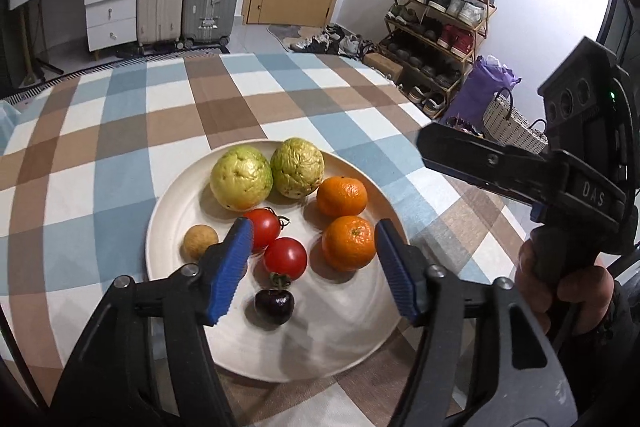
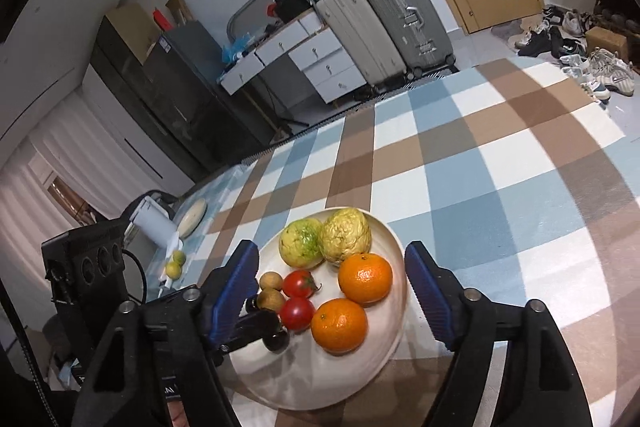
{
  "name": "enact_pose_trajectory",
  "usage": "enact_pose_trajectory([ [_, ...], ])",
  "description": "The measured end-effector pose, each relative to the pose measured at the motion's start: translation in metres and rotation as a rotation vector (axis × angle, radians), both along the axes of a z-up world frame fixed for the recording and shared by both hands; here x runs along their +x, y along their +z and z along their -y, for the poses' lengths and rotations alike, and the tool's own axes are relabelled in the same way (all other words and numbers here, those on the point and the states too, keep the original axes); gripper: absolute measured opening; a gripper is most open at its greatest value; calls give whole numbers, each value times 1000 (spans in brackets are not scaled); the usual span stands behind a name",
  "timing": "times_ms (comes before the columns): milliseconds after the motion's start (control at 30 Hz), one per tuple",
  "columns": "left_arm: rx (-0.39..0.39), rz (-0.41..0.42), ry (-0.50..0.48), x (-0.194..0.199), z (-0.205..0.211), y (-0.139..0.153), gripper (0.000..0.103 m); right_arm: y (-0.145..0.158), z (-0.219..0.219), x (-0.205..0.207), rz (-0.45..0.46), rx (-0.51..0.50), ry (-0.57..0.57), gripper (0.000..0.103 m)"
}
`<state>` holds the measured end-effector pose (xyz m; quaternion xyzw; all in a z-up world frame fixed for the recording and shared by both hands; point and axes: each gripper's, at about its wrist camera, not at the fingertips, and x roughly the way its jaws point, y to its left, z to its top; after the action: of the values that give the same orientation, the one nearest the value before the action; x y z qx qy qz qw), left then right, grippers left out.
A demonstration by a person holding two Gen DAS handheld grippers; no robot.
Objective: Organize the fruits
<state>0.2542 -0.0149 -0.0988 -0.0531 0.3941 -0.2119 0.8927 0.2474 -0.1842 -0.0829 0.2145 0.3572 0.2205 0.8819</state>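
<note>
Left gripper [image 1: 314, 269]: jaws wide apart, empty, above the plate [image 1: 200, 187]
Plate, left view: two guavas [image 1: 241, 177], two oranges [image 1: 349, 243], two tomatoes [image 1: 285, 257], a brown longan [image 1: 200, 241], a dark cherry [image 1: 274, 305]
Right gripper [image 2: 332, 293]: spread wide, empty, over the same plate
Tablecloth [image 2: 500, 163]: checked, under the plate

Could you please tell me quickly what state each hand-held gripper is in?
Left hand-held gripper: open, holding nothing.
Right hand-held gripper: open, holding nothing.
</note>
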Motion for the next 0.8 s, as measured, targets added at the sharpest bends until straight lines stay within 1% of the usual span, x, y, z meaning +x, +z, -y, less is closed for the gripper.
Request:
enact_pose_trajectory([
  [67, 5, 17, 7, -7, -1, 8, 63, 5, 2, -5, 10, -5, -9, 80],
  [133, 8, 38, 18, -14, -2, 17, 70, 12, 3, -14, 28, -6, -15, 86],
  [233, 9, 76, 40, -27, -7, 31, 79, 24, 4, -28, 69, -13, -24, 88],
  [333, 19, 109, 66, -40, -10, 46, 81, 38, 4, -44, 114, -25, -35, 98],
  [467, 38, 156, 99, -59, -15, 65, 83, 56, 3, -67, 180, -35, -42, 101],
  [567, 44, 206, 136, -75, -22, 81, 92, 68, 3, -83, 228, -40, -50, 102],
  [600, 44, 232, 156, -83, -25, 87, 99, 73, 2, -90, 248, -47, -55, 103],
  [633, 44, 257, 179, -89, -29, 93, 102, 76, 2, -94, 261, -53, -57, 103],
  [800, 39, 357, 262, -119, -44, 119, 102, 90, -5, -119, 345, -96, -68, 103],
])
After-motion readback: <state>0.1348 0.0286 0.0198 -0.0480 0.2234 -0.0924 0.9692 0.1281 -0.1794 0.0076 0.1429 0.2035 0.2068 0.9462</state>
